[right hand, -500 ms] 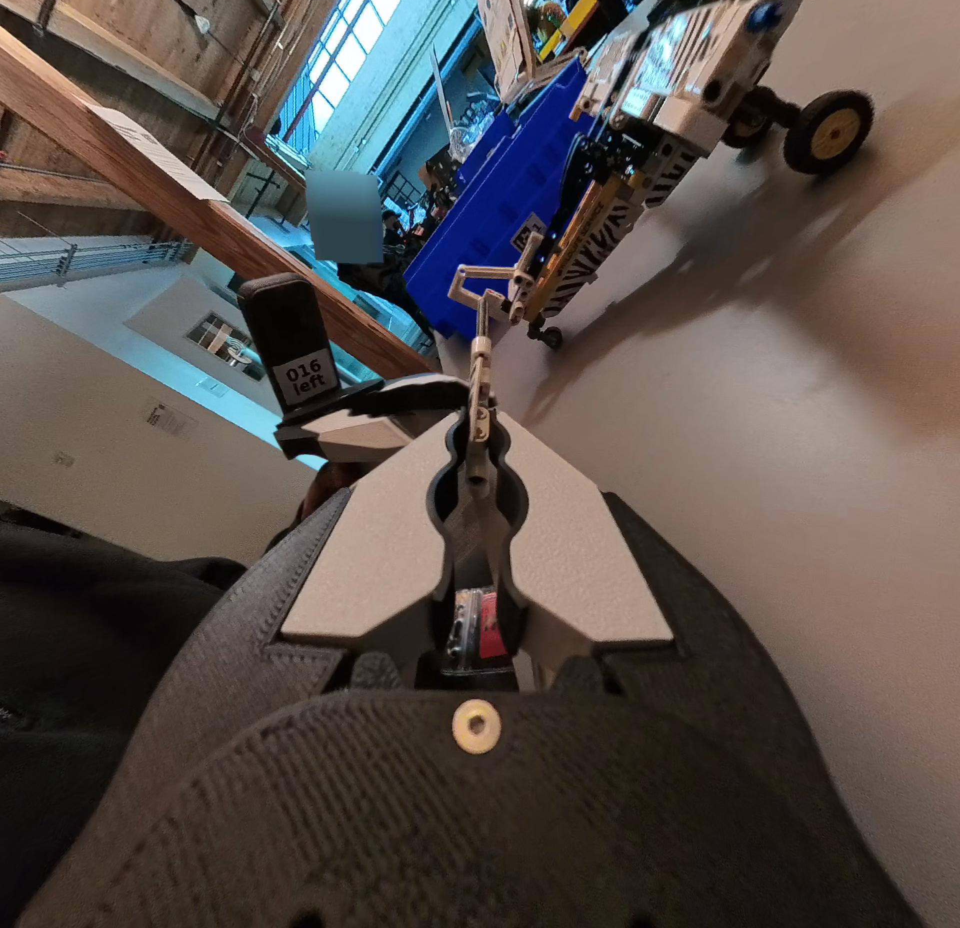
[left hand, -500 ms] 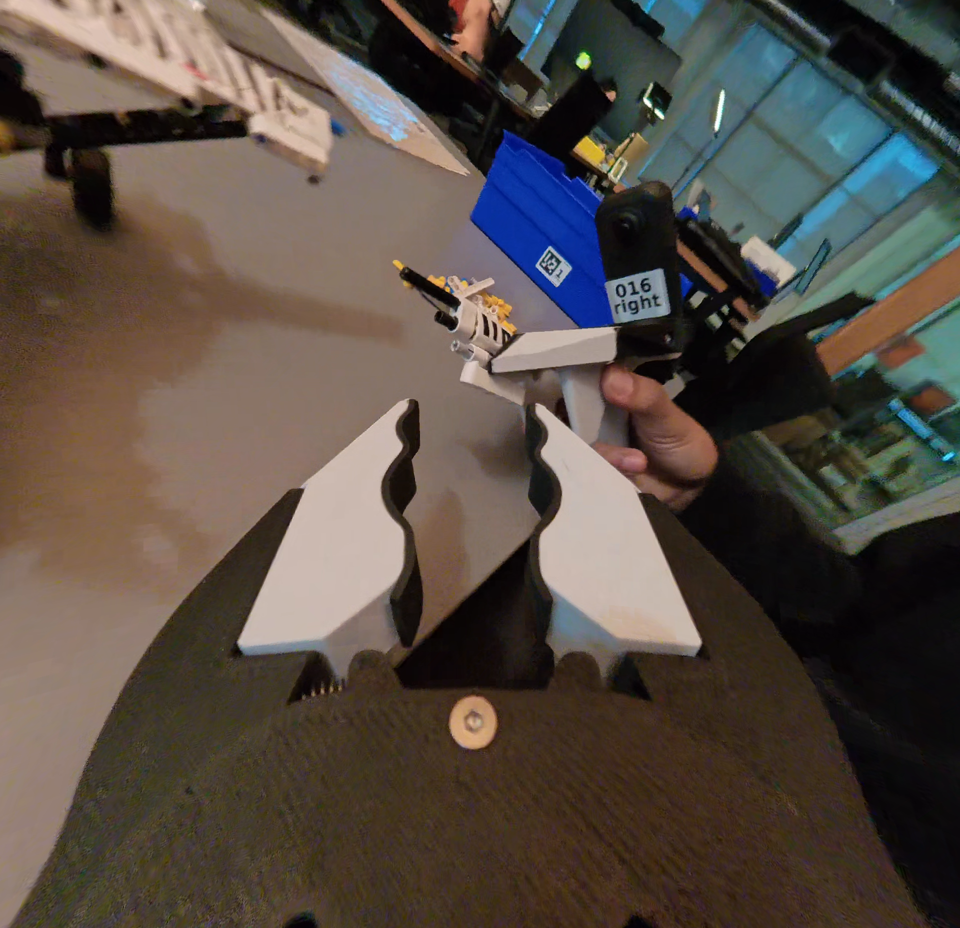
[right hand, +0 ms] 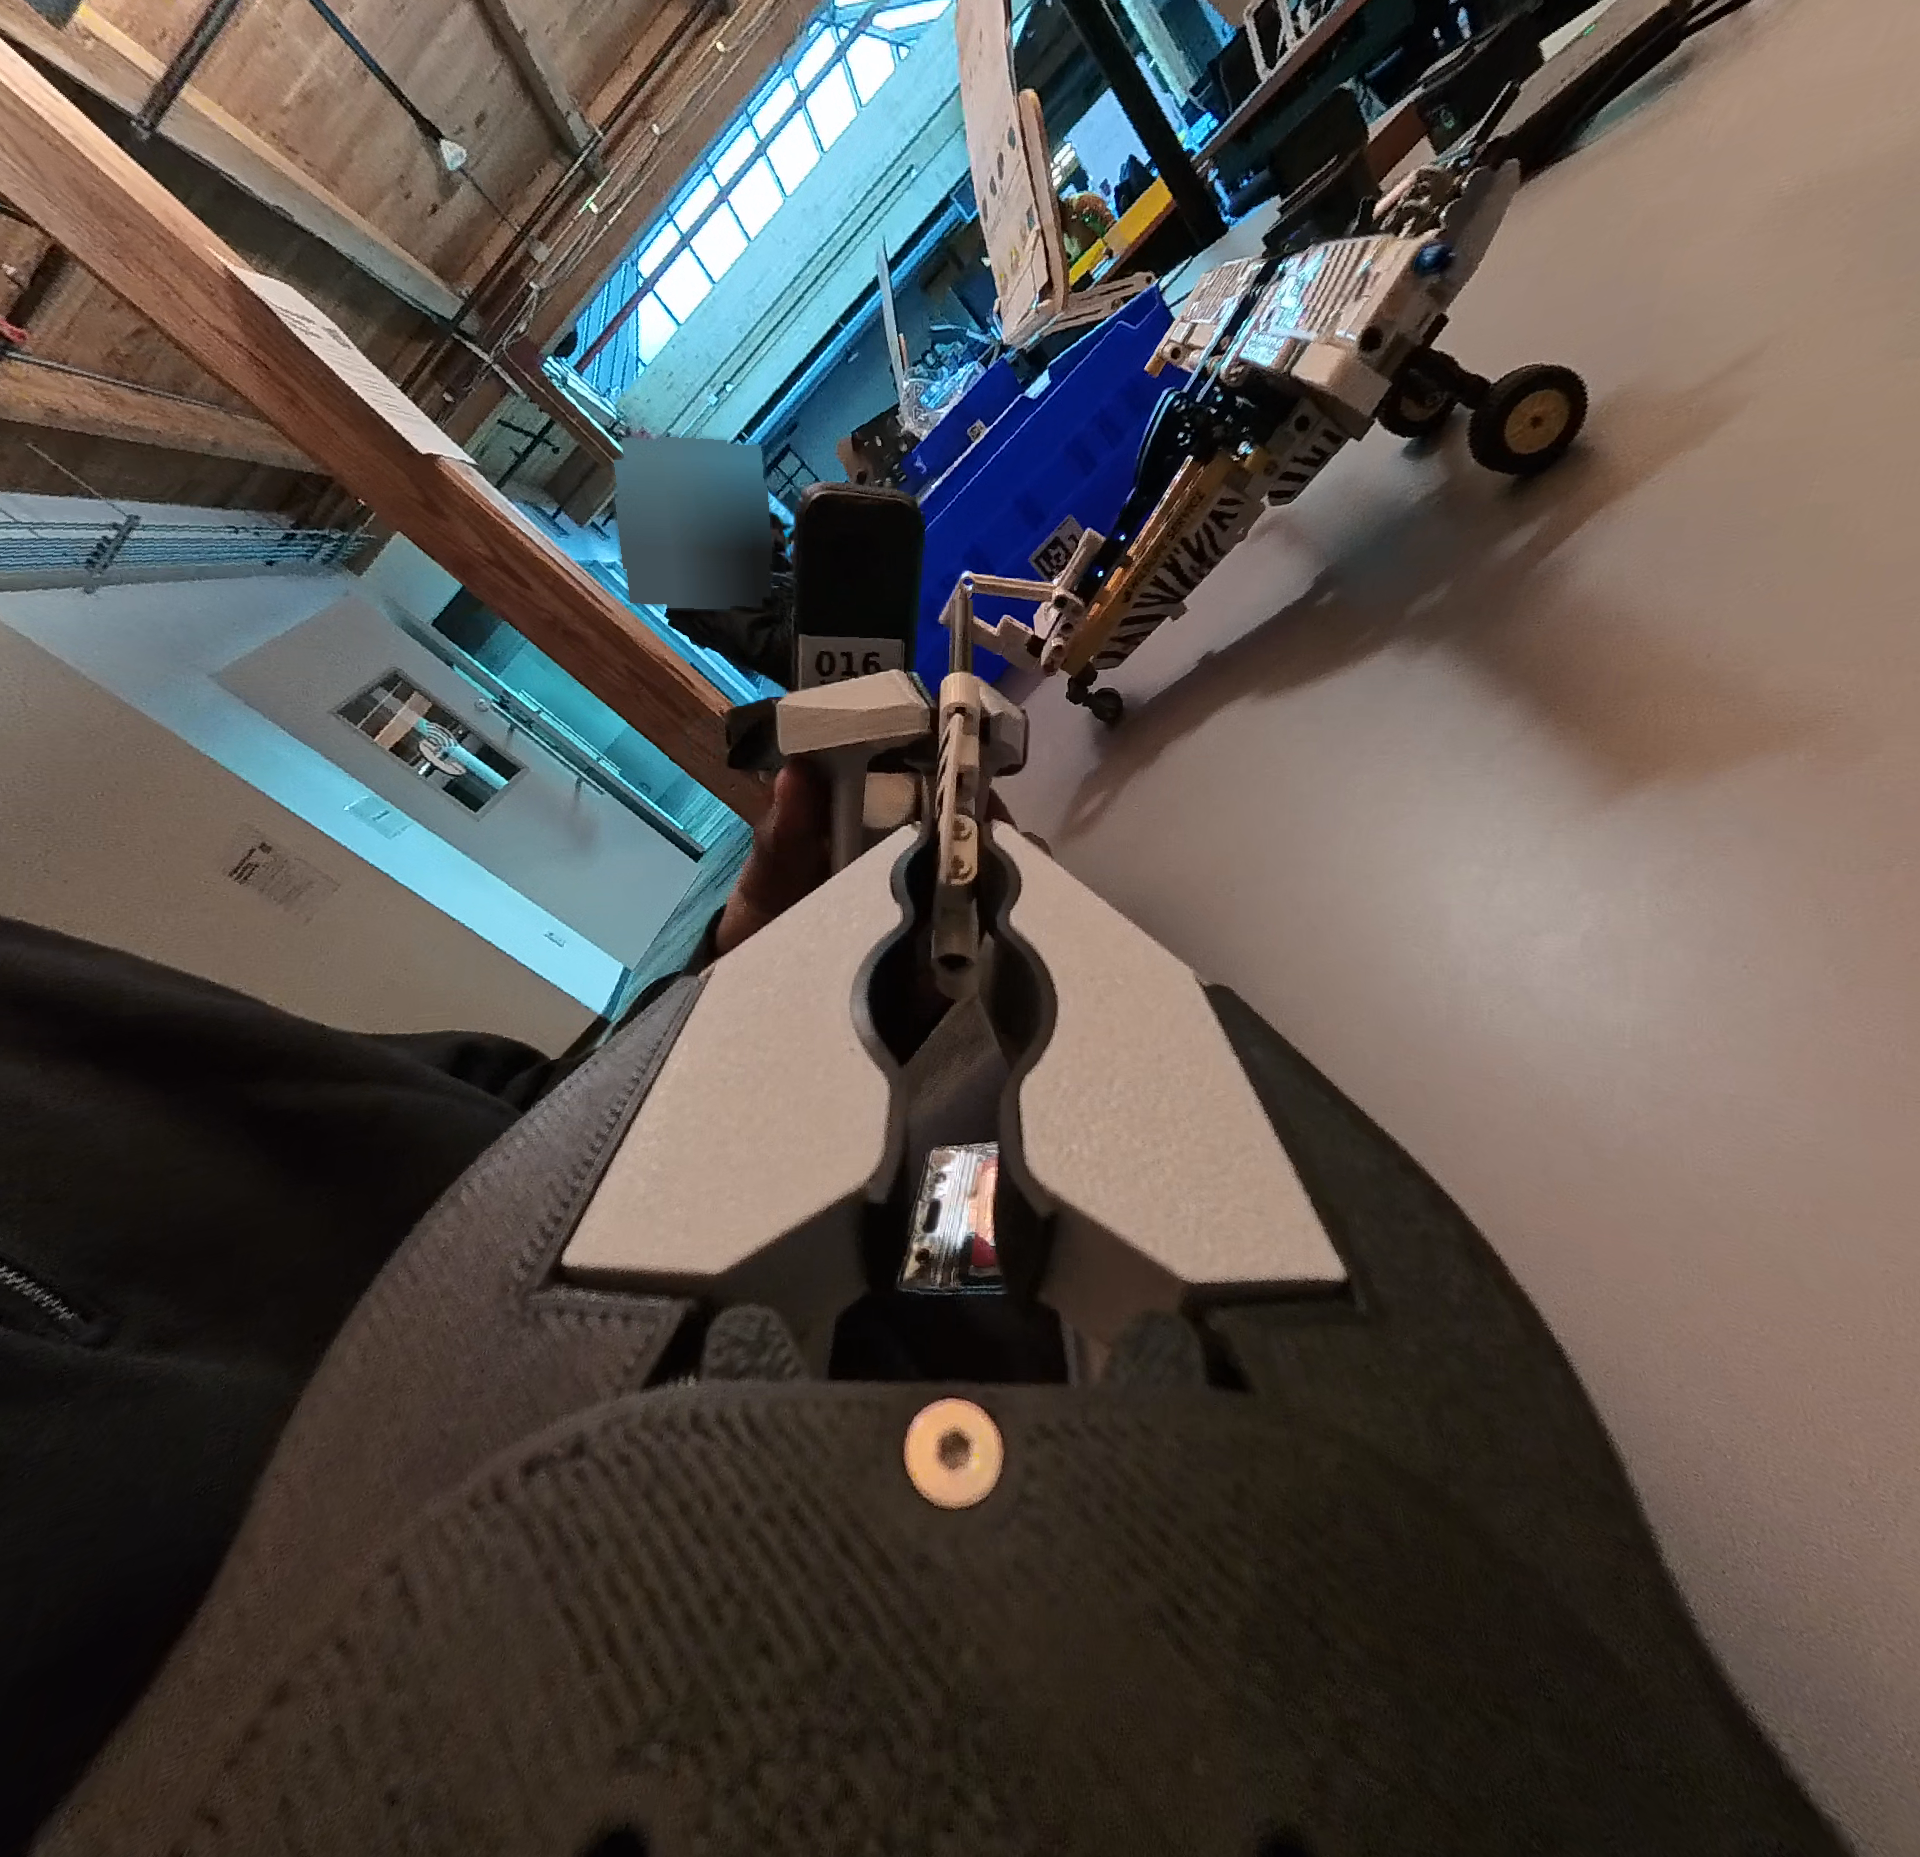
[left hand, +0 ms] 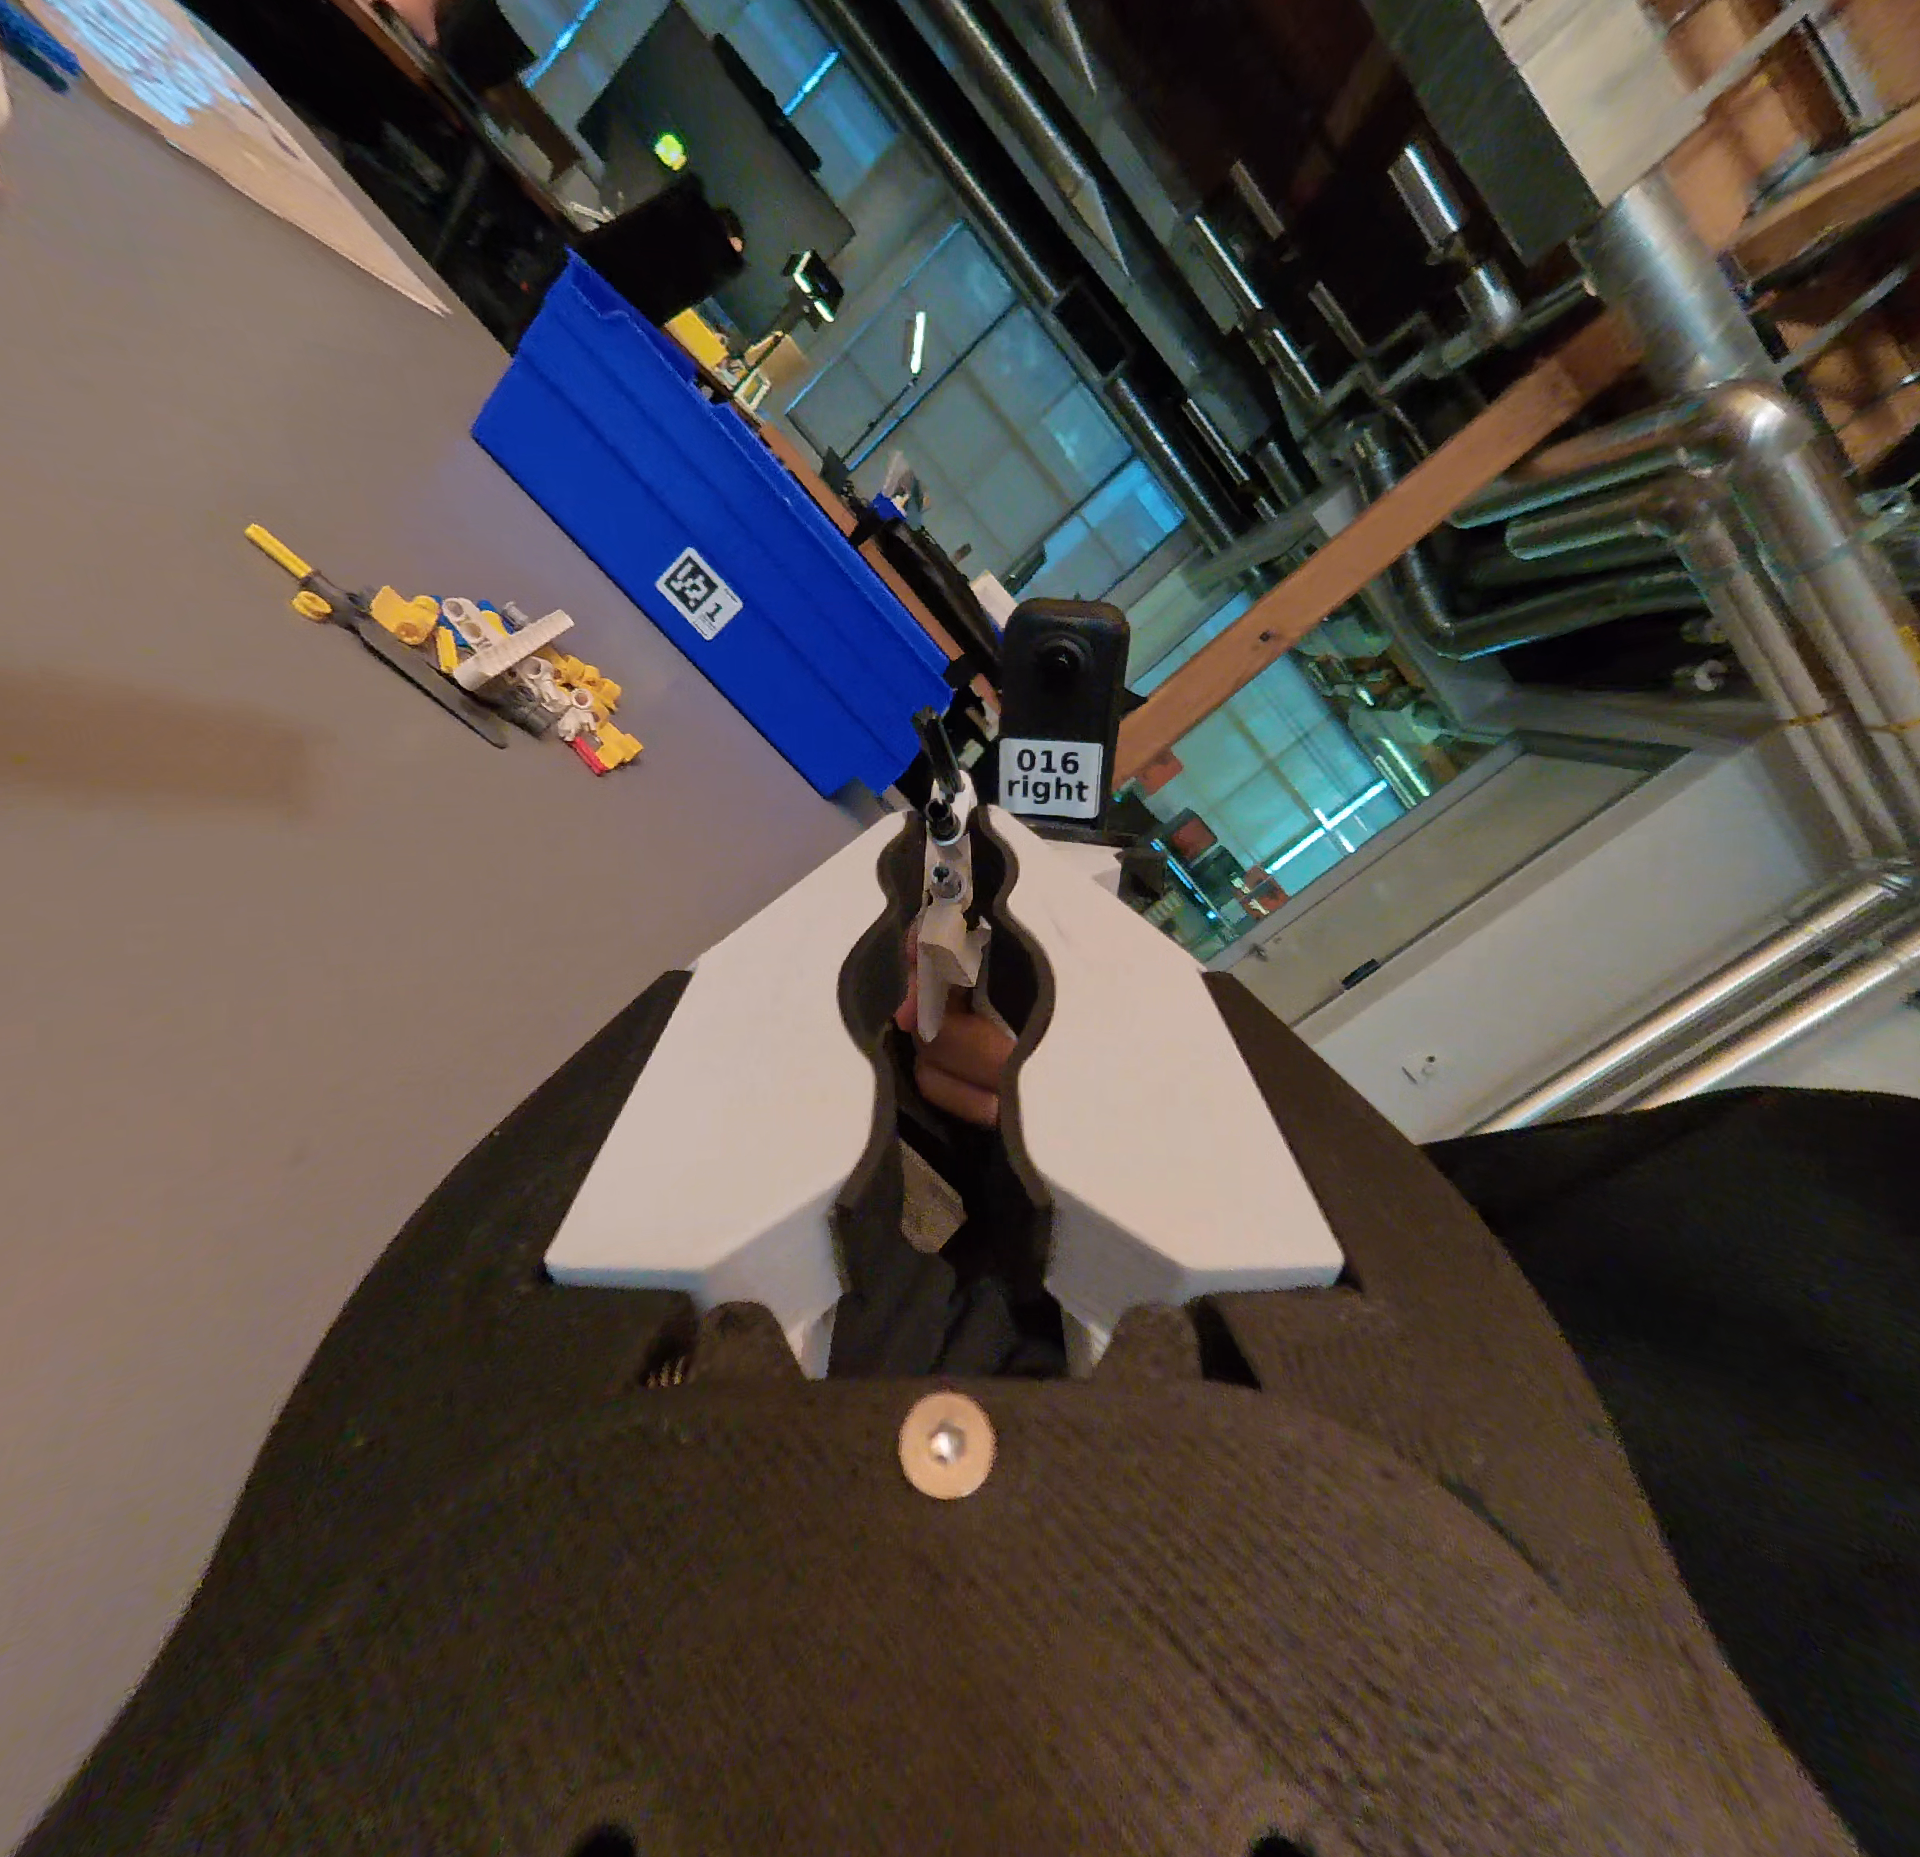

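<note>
At frame centre, both the left gripper [left hand: 948, 831] and the right gripper [right hand: 958, 851] are clamped on one white striped brick beam [right hand: 954, 789]. Upper left, a blue bin [left hand: 665, 519] bears a square-code sticker [left hand: 698, 594]; each gripper's camera carries a printed label.

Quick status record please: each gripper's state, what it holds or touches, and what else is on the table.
left gripper: shut on the same small white strut, at its black-rod end
right gripper: shut on the small white strut, at the opposite end
table: grey, below both grippers
loose parts pile: yellow, white and grey pieces, far left in the left wrist view
blue bin: behind the pile
wheeled model: zebra-striped panels, yellow-hubbed wheel, beside the bin
</note>
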`<state>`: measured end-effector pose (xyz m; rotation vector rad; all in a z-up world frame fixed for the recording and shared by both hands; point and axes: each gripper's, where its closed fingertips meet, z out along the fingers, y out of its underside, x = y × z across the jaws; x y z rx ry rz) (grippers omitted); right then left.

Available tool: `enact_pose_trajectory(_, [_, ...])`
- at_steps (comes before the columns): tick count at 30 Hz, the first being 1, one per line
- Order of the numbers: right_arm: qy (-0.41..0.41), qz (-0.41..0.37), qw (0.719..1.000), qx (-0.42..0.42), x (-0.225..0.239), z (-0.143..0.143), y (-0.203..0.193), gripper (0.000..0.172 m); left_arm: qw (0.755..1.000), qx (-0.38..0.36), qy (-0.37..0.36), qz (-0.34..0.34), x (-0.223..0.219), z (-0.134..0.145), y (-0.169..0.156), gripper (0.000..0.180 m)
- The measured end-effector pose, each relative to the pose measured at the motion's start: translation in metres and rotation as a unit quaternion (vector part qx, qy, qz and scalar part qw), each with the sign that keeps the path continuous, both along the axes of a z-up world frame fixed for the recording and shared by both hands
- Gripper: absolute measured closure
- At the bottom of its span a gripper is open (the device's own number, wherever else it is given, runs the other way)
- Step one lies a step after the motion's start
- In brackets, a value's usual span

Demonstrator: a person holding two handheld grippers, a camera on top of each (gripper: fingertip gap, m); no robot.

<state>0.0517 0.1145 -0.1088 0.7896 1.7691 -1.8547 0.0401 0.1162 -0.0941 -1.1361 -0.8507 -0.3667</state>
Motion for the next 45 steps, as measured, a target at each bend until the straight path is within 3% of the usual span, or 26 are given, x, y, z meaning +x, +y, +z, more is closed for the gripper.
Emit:
enact_pose_trajectory(4, [-0.009,-0.01,1.0,0.005,-0.003,-0.006,0.002,0.167,0.999,0.019,-0.008,-0.029,-0.002,-0.001,0.006,0.166])
enact_pose_trajectory(9, [-0.023,-0.013,1.0,0.005,-0.006,-0.011,0.001,0.167,0.999,0.017,-0.011,-0.051,-0.009,-0.006,0.011,0.171])
enact_pose_trajectory(17, [-0.101,-0.002,0.994,-0.027,-0.014,-0.005,0.004,0.167,0.999,0.031,-0.021,-0.016,-0.023,-0.004,0.006,0.179])
enact_pose_trajectory(18, [-0.104,0.0,0.994,-0.023,-0.013,-0.006,0.01,0.167,0.999,0.044,-0.031,0.002,-0.029,-0.005,0.001,0.176])
enact_pose_trajectory(20, [-0.121,-0.025,0.992,-0.04,-0.02,-0.006,0.035,0.167,0.989,0.109,-0.053,0.085,-0.058,-0.001,-0.053,0.177])
enact_pose_trajectory(21, [-0.128,-0.044,0.99,-0.041,-0.025,-0.009,0.049,0.167,0.991,0.076,-0.042,0.099,-0.064,-0.006,-0.065,0.178])
enact_pose_trajectory(26, [-0.141,-0.075,0.987,-0.009,-0.036,-0.032,0.061,0.167,0.999,0.033,-0.031,0.029,-0.049,-0.006,-0.016,0.177])
enact_pose_trajectory(32, [-0.093,-0.092,0.974,0.184,-0.042,-0.075,0.055,0.166,0.999,0.023,-0.026,0.025,-0.054,-0.01,-0.005,0.178])
enact_pose_trajectory(41, [-0.026,-0.145,0.955,0.259,-0.076,-0.078,0.057,0.124,0.998,0.042,-0.039,0.019,-0.059,-0.01,0.003,0.178])
enact_pose_trajectory(45, [0.074,-0.219,0.937,0.261,-0.09,-0.056,0.07,0.118,0.997,0.051,-0.047,0.018,-0.062,-0.01,0.003,0.178])
